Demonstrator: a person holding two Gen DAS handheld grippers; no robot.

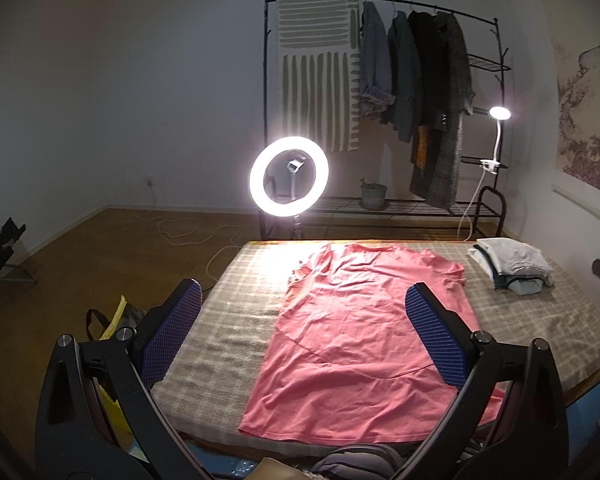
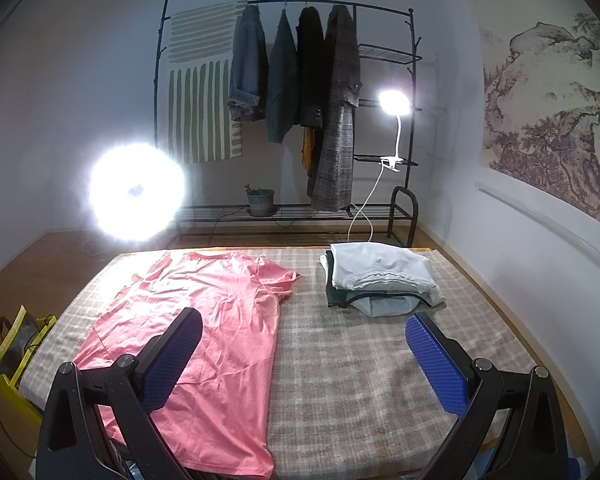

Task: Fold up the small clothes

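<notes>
**Inspector A:** We record the left gripper [image 1: 302,312] with its jaws spread wide and nothing between them. It hangs above the near edge of the table, apart from the cloth. The pink T-shirt [image 1: 352,344] lies flat and unfolded between the blue pads, collar toward 12 o'clock, hem toward 6.

**Inspector B:** We find the right gripper [image 2: 304,344] likewise wide open and empty. In its view the shirt sits at 9 to 10 o'clock, its left pad [image 2: 172,360] over the pink fabric, though we cannot tell whether they touch. The stack of folded clothes [image 2: 380,276] is plain here at 1 o'clock, pale garments on top of a dark one.

**Inspector A:** Our left view places that stack at 2 o'clock, well apart from the shirt. At the right edge it also catches a dark object we cannot identify. The ring light [image 1: 289,176] reads as a clean ring there; yours blooms it into a white blur.

**Inspector B:** Agreed. Surface: a checked cloth [image 2: 360,380] covers the table. Room: a black garment rack [image 2: 288,4] with hanging coats at 12 o'clock, a clip lamp [image 2: 395,103] lit, a potted plant [image 2: 260,198] on the rack's lowest shelf, a landscape mural [image 2: 552,112] at 3 o'clock, and a yellow bag [image 2: 16,348] on the wood floor at 8.
</notes>
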